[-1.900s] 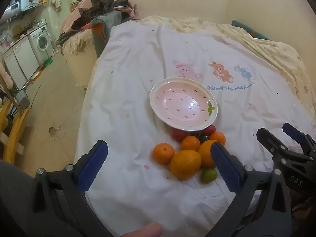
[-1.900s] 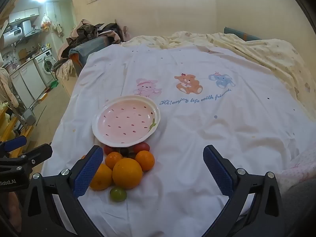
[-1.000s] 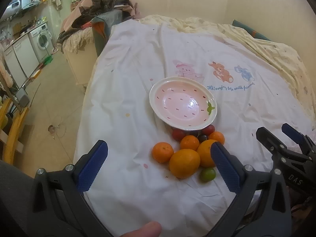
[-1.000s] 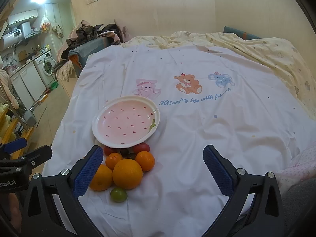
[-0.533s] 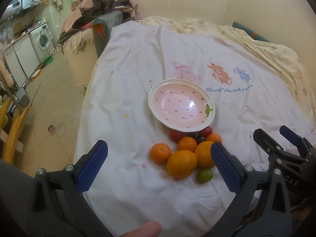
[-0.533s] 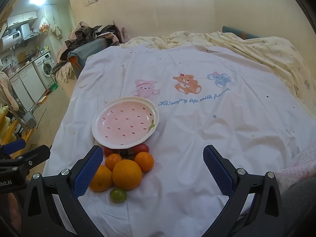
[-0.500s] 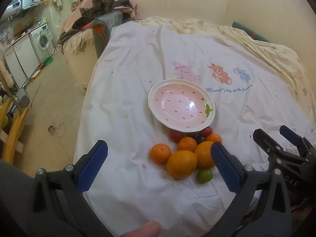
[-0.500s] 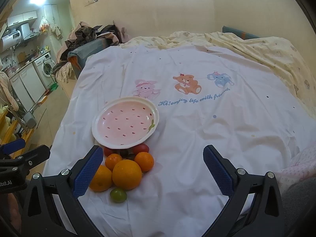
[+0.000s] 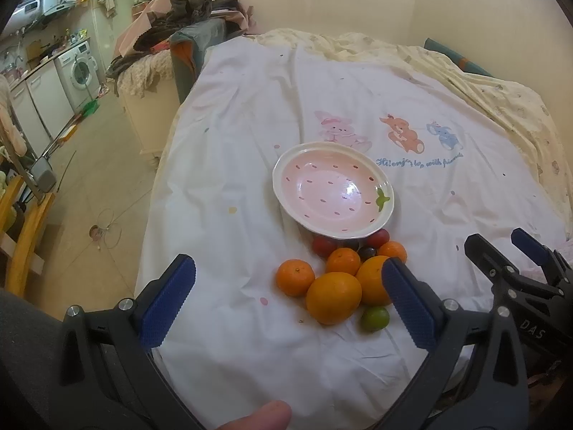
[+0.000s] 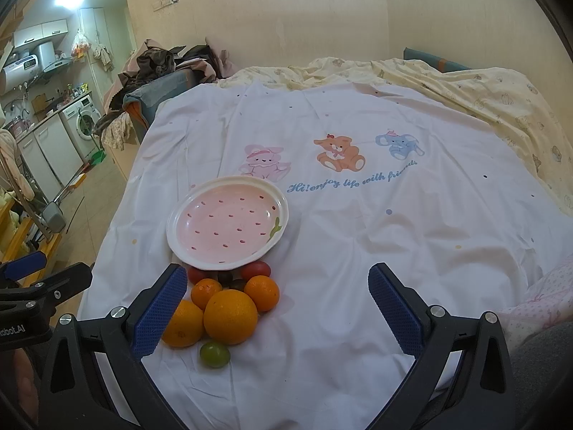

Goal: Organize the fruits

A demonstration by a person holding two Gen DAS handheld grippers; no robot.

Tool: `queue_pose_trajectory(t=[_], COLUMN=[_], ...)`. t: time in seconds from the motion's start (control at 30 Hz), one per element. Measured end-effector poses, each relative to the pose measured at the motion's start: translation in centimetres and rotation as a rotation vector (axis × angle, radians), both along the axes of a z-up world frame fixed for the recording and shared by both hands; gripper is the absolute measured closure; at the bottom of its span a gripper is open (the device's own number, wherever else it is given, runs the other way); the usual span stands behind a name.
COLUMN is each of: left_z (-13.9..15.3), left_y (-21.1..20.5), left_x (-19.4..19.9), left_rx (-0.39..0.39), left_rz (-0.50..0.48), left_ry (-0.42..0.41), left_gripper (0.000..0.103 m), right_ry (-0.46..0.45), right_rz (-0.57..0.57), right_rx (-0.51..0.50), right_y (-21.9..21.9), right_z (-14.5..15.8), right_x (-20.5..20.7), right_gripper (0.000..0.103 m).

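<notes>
A pink strawberry-pattern plate (image 9: 304, 157) (image 10: 200, 254) lies empty on the white bed sheet. Just in front of it is a cluster of fruit: a big orange (image 9: 333, 297) (image 10: 230, 317), several smaller oranges such as the one at the left (image 9: 295, 277), red tomatoes (image 9: 323, 245), a dark grape (image 9: 367, 252) and a small green fruit (image 9: 374, 318) (image 10: 214, 354). My left gripper (image 9: 288, 302) is open and empty, above the near side of the fruit. My right gripper (image 10: 277, 308) is open and empty, to the right of the pile.
The sheet (image 10: 358, 233) with cartoon animals covers the bed; a yellow quilt (image 10: 483, 89) lies at the back right. Piled clothes (image 9: 186, 10) sit at the bed's far left corner. The floor and washing machine (image 9: 80, 68) are off the left edge.
Both grippers have drifted slightly; the plate and fruit sit a little lower and nearer in the views. Both stay open.
</notes>
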State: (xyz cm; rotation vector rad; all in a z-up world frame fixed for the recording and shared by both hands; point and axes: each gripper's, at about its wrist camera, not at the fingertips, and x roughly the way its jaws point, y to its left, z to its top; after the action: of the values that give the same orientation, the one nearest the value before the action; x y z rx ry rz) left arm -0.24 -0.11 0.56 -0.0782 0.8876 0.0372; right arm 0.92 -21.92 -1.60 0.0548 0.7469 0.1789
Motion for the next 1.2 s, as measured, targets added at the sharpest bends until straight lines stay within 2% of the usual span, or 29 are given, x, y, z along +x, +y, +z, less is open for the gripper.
queue_pose_trajectory(t=[1.2], left_z=[-0.33], left_y=[0.26], left_x=[0.39], left_rx=[0.005], left_rz=[0.006], left_ry=[0.005], left_gripper=[0.000], right_ry=[0.000], right_rz=[0.001], right_rx=[0.000], right_y=[0.03], right_z=[0.03], right_x=[0.03], right_gripper=[0.000])
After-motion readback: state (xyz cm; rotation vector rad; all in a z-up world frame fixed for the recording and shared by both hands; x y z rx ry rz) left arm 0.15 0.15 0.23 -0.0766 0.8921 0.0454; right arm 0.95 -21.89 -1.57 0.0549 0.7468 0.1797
